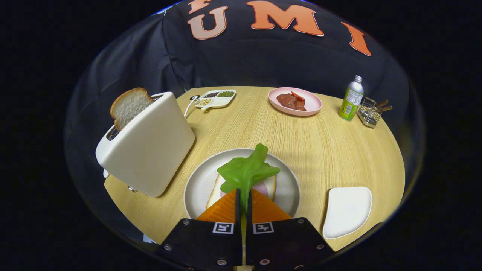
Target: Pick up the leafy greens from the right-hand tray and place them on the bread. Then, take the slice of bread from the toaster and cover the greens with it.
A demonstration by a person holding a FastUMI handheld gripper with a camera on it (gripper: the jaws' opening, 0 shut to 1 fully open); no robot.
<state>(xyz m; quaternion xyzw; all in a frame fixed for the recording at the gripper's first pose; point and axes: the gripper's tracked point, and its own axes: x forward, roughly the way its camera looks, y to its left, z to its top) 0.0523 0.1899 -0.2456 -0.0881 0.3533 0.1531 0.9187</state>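
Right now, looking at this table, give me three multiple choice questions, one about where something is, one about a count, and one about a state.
1. Where is the slice of bread that is not on the plate?
A. In the toaster slot
B. On the pink plate
C. On the white tray

2. How many compartments of the divided dish hold grains?
A. One
B. Three
C. Five

3. What is the gripper doing?
A. Open above the bottle
B. Shut on the leafy greens
C. Shut on the toaster

Answers:
1. A, the slice sticks up out of the toaster.
2. B, three filled sections show.
3. B, both fingers pinch the greens' stem over the bread on the grey plate.
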